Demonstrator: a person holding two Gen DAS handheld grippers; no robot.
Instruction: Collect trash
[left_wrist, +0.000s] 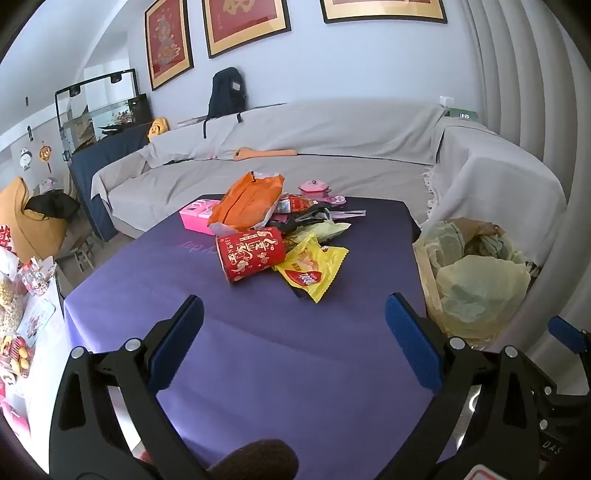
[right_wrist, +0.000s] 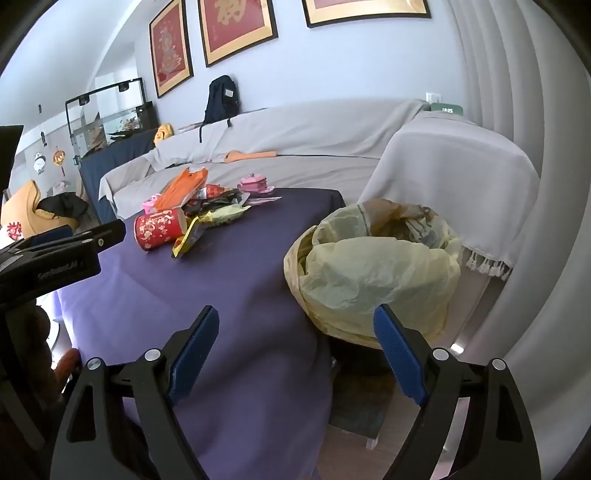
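A heap of trash lies in the middle of the purple table (left_wrist: 258, 350): a red paper cup (left_wrist: 251, 254) on its side, a yellow snack wrapper (left_wrist: 314, 271), an orange bag (left_wrist: 247, 203), dark and pale green wrappers behind. My left gripper (left_wrist: 295, 306) hangs open over the near table, short of the cup, with nothing between its blue pads. A bin lined with a yellowish bag (right_wrist: 373, 266) stands off the table's right edge. My right gripper (right_wrist: 295, 317) is open over that edge, just before the bin. The red cup (right_wrist: 159, 227) lies far to its left.
A pink box (left_wrist: 195, 218) and a pink toy pot (left_wrist: 314, 188) sit on the table's far side. A grey-covered sofa (left_wrist: 332, 147) wraps behind and to the right. Snacks crowd a side table at the left (left_wrist: 14, 314). The left gripper's body (right_wrist: 55, 254) shows in the right wrist view.
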